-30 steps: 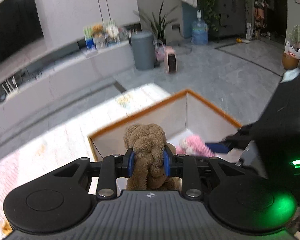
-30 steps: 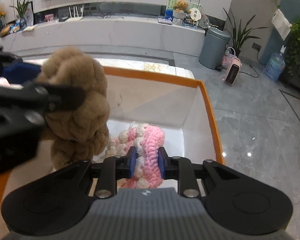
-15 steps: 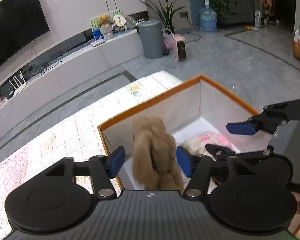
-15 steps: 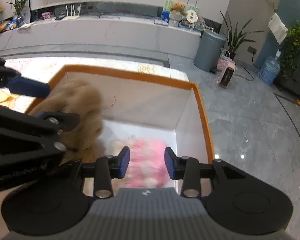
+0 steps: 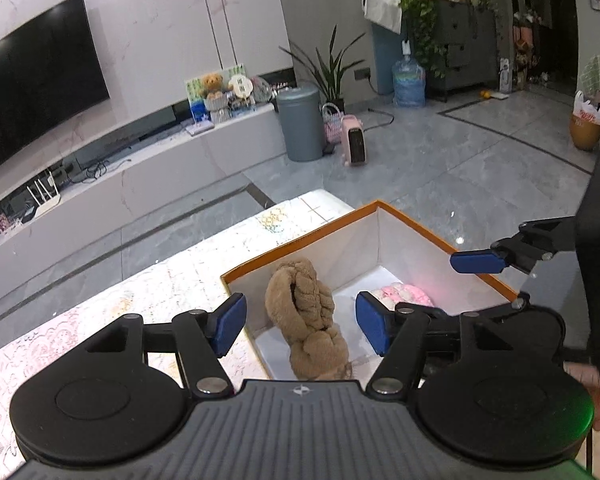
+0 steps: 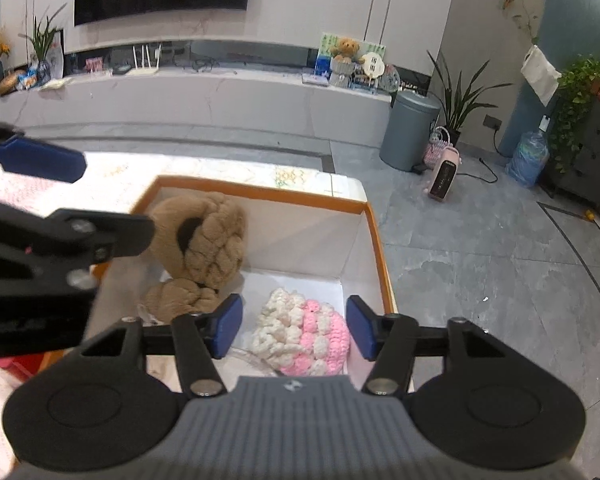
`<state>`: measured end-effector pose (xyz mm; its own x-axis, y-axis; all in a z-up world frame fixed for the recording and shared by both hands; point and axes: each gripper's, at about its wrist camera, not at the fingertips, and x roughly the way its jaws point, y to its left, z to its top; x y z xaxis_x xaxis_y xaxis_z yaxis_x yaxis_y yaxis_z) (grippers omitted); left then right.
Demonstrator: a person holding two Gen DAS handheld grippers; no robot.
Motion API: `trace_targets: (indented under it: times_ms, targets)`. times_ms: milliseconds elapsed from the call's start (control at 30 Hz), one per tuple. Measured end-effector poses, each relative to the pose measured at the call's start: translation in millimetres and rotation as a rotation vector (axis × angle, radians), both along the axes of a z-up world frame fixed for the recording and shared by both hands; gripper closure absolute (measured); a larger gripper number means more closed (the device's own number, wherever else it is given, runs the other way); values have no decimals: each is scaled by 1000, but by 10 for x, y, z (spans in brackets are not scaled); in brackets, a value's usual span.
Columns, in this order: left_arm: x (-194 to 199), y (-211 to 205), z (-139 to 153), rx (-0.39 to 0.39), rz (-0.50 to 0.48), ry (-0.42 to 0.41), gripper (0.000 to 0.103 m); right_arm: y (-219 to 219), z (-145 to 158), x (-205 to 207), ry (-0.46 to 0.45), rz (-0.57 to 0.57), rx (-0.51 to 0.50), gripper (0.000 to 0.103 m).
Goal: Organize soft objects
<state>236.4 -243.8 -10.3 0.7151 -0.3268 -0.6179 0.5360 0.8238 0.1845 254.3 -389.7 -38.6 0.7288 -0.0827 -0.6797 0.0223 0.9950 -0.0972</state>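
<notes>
A white box with an orange rim (image 5: 300, 236) (image 6: 260, 196) stands on the patterned table. A brown plush item (image 5: 306, 320) (image 6: 204, 248) leans inside it against the left wall. A pink and white knitted item (image 5: 404, 294) (image 6: 300, 332) lies on the box floor to its right. My left gripper (image 5: 300, 326) is open and empty, above the brown plush. My right gripper (image 6: 294, 330) is open and empty, above the knitted item; it also shows in the left wrist view (image 5: 476, 262).
The table has a pale lace-patterned cloth (image 5: 140, 292). Beyond it are a grey tiled floor, a low white TV bench (image 6: 220, 96), a grey bin (image 5: 304, 124) and a small pink heater (image 5: 354, 146).
Both grippers opened and let go: the brown plush and the pink knitted item dropped into the box. Both grippers have risen and pulled back from the box.
</notes>
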Motion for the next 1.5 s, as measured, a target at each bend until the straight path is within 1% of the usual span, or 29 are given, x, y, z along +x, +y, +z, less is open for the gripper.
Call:
trace_targets:
  times_ms: [100, 167, 233, 367, 400, 433, 500, 567, 667, 733, 833, 933, 1067, 1200, 1300, 1433, 1467, 1500]
  targets:
    - [-208, 181, 71, -21, 17, -57, 29, 58, 94, -182, -33, 6, 32, 45]
    - [-332, 294, 115, -43, 21, -77, 29, 135, 163, -308, -59, 15, 51, 43]
    - [-454, 447, 145, -68, 32, -76, 29, 208, 213, -449, -86, 25, 78, 34]
    - [-640, 727, 163, -106, 78, -57, 29, 374, 301, -744, -118, 38, 157, 32]
    - [-687, 808, 157, -115, 92, -50, 29, 432, 325, -823, -128, 42, 166, 28]
    - [-739, 893, 149, -125, 107, -46, 29, 478, 328, -914, -139, 43, 173, 23]
    - [-828, 1061, 122, -137, 138, -42, 29, 571, 356, -1064, -164, 42, 203, 21]
    - [-916, 1204, 97, -133, 167, -36, 29, 654, 374, -1182, -179, 41, 232, 21]
    - [-997, 1435, 51, -137, 225, -14, 29, 840, 363, -1365, -193, 57, 241, 27]
    - [-1039, 1598, 25, -150, 269, -1, 29, 967, 329, -1460, -184, 75, 242, 45]
    - [-1114, 1830, -2, -166, 316, 11, 29, 1152, 243, -1540, -154, 107, 283, 57]
    - [-1167, 2041, -26, -165, 356, 1, 29, 1381, 176, -1584, -139, 170, 311, 64]
    - [-1235, 2339, -82, -156, 405, -8, 29, 1698, 173, -1613, -148, 250, 347, 63]
    - [-1278, 2578, -126, -140, 439, -15, 29, 1984, 180, -1593, -140, 283, 353, 63]
    - [-1313, 2780, -194, -142, 461, 9, 29, 2196, 156, -1557, -133, 299, 341, 64]
    - [-1334, 3042, -277, -159, 490, 41, 29, 2403, 102, -1472, -110, 343, 355, 64]
    - [-1326, 3104, -293, -161, 501, 51, 29, 2469, 90, -1459, -110, 349, 345, 62]
    - [-1326, 3165, -311, -163, 508, 60, 29, 2534, 81, -1447, -113, 352, 330, 55]
